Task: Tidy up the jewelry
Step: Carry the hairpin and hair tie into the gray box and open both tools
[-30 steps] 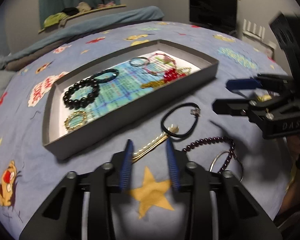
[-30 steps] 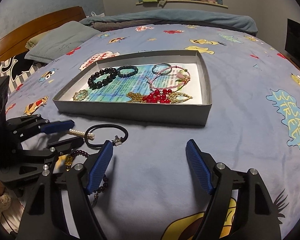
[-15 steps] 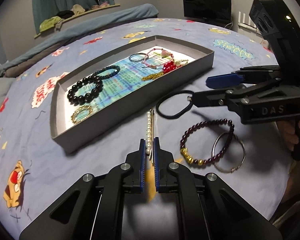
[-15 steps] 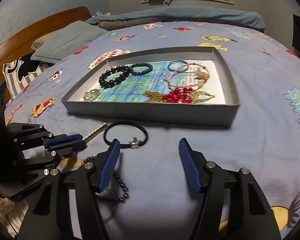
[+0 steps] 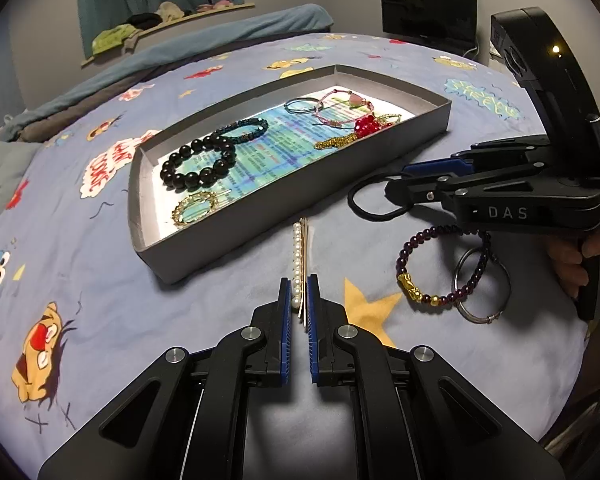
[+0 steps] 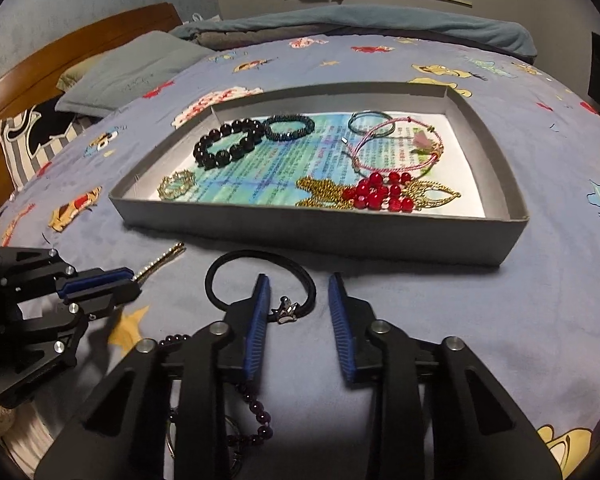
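Left gripper (image 5: 299, 286) clamps the pearl hairpin's (image 5: 298, 258) near end (right gripper (image 6: 298, 300) apart)

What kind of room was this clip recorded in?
A bedroom, most likely: the work surface is a bed with a cartoon-print sheet, a grey pillow against a wooden headboard, and a dark TV screen by the wall.

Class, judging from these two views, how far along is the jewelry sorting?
Done: several bracelets lie in the grey tray. In hand: left tongs shut on the pearl hair clip; open right tongs straddle the black hair tie. Left: purple bead bracelet, silver ring.
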`<state>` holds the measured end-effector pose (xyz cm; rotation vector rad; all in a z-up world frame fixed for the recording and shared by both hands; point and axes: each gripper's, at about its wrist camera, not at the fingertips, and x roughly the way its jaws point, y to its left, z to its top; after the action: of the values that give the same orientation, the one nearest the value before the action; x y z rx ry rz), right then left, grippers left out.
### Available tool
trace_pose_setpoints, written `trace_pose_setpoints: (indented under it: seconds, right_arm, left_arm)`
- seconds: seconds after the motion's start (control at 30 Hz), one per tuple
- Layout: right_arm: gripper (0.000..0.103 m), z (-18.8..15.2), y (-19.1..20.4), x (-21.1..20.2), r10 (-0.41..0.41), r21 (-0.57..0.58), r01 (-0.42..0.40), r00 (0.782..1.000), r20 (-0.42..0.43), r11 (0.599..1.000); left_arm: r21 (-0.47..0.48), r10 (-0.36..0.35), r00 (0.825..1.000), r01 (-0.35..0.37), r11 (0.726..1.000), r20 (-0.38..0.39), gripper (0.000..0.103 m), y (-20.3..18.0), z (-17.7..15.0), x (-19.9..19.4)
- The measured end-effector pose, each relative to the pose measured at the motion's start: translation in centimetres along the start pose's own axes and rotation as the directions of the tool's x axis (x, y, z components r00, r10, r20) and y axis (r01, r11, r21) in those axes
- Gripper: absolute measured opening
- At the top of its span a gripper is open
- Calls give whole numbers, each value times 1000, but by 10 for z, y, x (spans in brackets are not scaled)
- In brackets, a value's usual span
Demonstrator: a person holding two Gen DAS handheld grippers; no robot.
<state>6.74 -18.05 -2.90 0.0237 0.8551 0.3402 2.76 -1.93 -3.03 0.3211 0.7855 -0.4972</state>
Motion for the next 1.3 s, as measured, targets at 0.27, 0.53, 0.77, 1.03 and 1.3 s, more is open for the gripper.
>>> trace_pose_setpoints:
  seconds: [0.27,0.53,0.77,1.03,1.3]
  right_arm:
    - [14,-2,0,-14,15,-8,-15,999,40,1000]
    - [14,4,7,-48,29,-36,-25,992,126,999]
    - [14,33,12,-77,11,-82,5,981,194,997]
    - [14,84,3,-74,-30,-64,50,959,282,997]
    - [14,106,-14,-22,-40,-5,42,966,254,999]
  left_arm:
    - [4,6,1000,-6,1000,12,8,-1,-1,-3]
    - [-12,1,997,-1,1000,71,8,-2,8,-30]
    - [-3,29,995,-29,1000,92,8,9,41,-41]
    - [-14,56,993,-55,998,101,8,32,94,-22]
    - [-64,24,999,-23,998,22,8,46,102,29]
